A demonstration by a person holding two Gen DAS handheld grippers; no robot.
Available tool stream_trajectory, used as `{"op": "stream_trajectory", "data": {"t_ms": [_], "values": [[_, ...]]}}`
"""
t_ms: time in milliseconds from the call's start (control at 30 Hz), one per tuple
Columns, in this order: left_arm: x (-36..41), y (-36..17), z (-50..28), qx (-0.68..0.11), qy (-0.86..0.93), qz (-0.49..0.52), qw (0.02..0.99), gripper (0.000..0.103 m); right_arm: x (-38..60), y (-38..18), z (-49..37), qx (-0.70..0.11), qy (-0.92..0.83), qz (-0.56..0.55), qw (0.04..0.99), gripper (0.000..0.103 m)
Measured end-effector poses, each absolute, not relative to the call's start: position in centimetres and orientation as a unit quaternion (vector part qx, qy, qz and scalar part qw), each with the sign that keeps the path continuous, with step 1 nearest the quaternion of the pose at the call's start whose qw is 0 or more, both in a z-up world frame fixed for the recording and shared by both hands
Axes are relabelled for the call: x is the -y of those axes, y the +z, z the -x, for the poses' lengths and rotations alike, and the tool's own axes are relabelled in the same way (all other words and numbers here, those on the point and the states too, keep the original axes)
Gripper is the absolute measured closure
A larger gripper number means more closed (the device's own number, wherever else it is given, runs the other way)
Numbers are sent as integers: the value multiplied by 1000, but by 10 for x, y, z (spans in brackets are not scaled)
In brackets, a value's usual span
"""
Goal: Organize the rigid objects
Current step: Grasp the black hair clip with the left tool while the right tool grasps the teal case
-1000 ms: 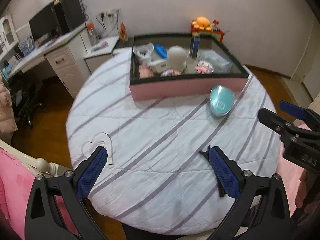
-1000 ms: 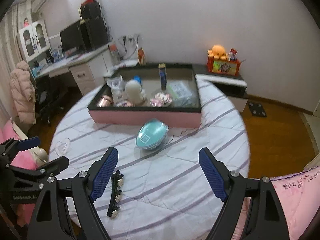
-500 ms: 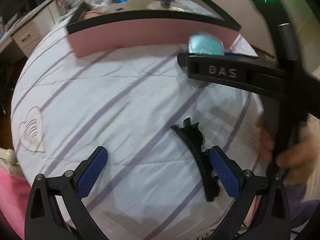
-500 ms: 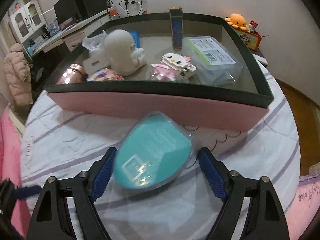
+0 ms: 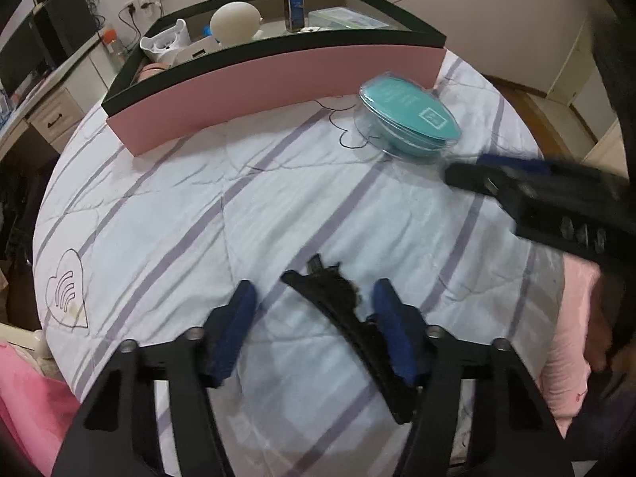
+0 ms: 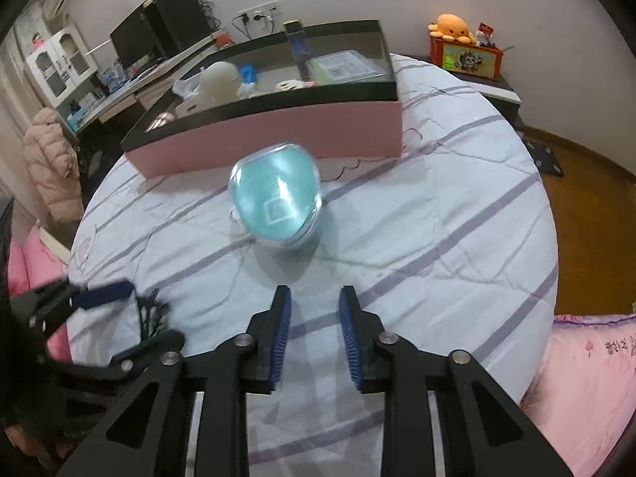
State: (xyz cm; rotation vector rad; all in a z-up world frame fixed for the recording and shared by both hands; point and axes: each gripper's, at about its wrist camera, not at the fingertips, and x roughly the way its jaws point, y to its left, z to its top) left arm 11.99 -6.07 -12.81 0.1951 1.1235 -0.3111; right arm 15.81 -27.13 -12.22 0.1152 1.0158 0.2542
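Left claw [image 5: 314,318]: hanging low over the near part of the bench [image 5: 159,206]; its jaws have just been closing, and the black hair clip [image 5: 342,318] is lying between them. The right pad seems to be touching the clip, the left pad is standing clear; not gripping.
Right claw [image 6: 314,334]: its jaws have just been closing too, with nothing between them; released, over bare cloth.
Teal case [image 6: 276,198]: sitting on the striped cloth just beyond the right claw, near the pink box.
Pink box [image 6: 278,135]: lying at the far side of the bench, holding a white round figure [image 6: 220,79], a clear container [image 6: 344,65] and an upright blue carton [image 6: 296,45].
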Motion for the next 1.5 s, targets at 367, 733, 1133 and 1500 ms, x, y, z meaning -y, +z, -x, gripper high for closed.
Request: {"op": "stream_trajectory", "data": {"t_ms": [367, 733, 1133, 1500], "values": [[39, -121, -127, -535, -139, -75, 830, 88, 221, -129, -212, -459, 169, 27, 872, 45], [23, -117, -160, -530, -127, -71, 835, 88, 249, -128, -169, -477, 172, -50, 860, 45], [13, -96, -156, -513, -110, -69, 848, 88, 257, -99, -160, -448, 171, -73, 875, 45], [8, -19, -137, -417, -95, -72, 901, 88, 266, -29, -126, -362, 146, -76, 918, 45]]}}
